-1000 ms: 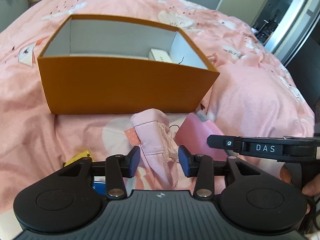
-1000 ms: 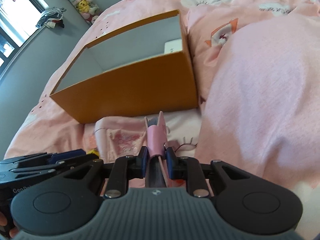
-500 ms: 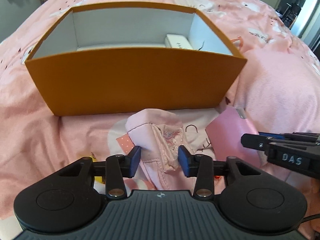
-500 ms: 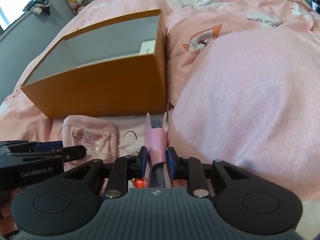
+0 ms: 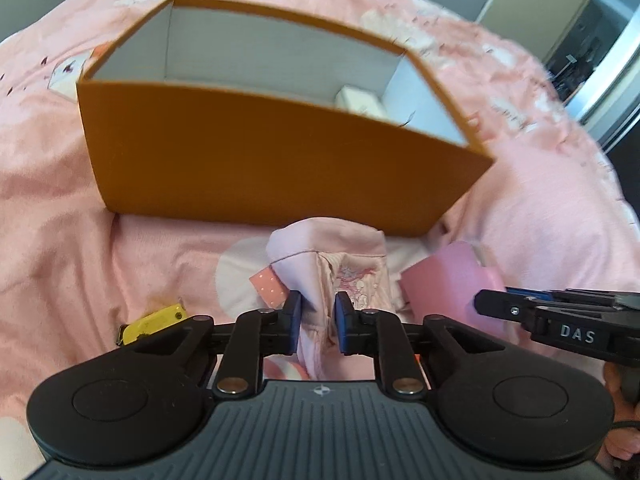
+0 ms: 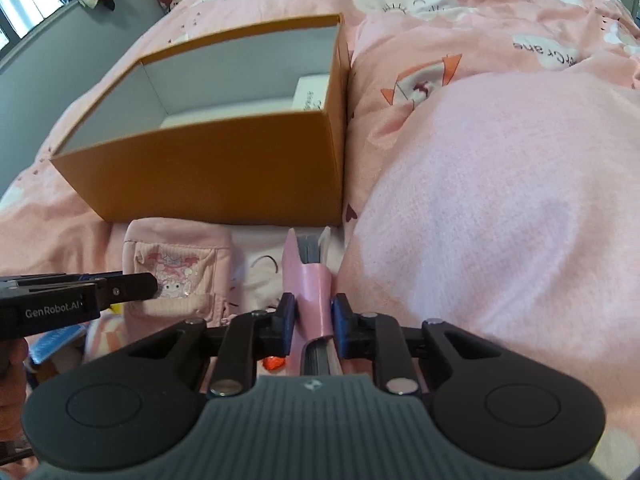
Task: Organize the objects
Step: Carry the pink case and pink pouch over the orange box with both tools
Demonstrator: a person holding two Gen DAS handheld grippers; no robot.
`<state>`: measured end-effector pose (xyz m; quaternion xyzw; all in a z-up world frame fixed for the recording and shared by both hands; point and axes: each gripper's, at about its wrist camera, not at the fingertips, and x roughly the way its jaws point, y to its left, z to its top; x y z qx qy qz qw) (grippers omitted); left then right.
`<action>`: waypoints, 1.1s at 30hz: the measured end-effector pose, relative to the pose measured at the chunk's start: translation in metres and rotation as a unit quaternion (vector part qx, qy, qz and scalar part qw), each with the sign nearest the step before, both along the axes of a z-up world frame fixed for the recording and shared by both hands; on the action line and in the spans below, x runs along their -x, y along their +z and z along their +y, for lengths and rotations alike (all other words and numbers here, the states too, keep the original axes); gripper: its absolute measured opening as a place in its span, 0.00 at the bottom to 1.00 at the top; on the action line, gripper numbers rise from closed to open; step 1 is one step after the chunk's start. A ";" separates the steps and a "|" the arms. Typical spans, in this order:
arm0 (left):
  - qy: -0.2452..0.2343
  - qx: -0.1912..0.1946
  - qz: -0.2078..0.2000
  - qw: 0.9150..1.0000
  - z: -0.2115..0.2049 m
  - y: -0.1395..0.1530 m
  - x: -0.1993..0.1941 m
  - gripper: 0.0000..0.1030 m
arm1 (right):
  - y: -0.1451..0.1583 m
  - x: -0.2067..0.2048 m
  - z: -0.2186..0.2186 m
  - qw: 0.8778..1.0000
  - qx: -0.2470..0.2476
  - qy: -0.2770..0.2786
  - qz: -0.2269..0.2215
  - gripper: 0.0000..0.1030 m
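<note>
An open orange box [image 5: 280, 168] [image 6: 208, 172] stands on the pink bedspread, with a small white carton [image 5: 360, 100] [image 6: 310, 92] in its far right corner. In front of it lies a pale pink fabric pouch [image 5: 332, 248] [image 6: 176, 264] with a cartoon print. My left gripper [image 5: 318, 316] [image 6: 154, 280] is closing on it, and its blue pads pinch a fold of the cloth. To the right, my right gripper [image 6: 314, 312] [image 5: 486, 304] is shut on a pink-covered notebook [image 6: 308, 276] [image 5: 452, 276], held spine up just in front of the box's right corner.
A yellow clip-like item [image 5: 154, 322] lies on the bedspread left of the left gripper. A small red object [image 6: 274, 362] and a blue item [image 6: 56, 340] sit under the grippers. A bulky pink blanket hump [image 6: 500, 220] rises to the right. A doorway [image 5: 580, 40] stands beyond the bed.
The left jaws have drawn together from wide apart onto the pouch's fold. The right gripper keeps its hold on the notebook and has rolled a little.
</note>
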<state>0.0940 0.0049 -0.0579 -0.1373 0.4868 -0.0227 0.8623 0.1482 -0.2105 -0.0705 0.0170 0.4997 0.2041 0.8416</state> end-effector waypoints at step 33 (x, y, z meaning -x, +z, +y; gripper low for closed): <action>0.018 0.011 -0.179 0.984 0.069 0.125 -0.070 0.15 | 0.111 -0.108 0.067 0.987 -0.112 -0.018 -0.113 0.20</action>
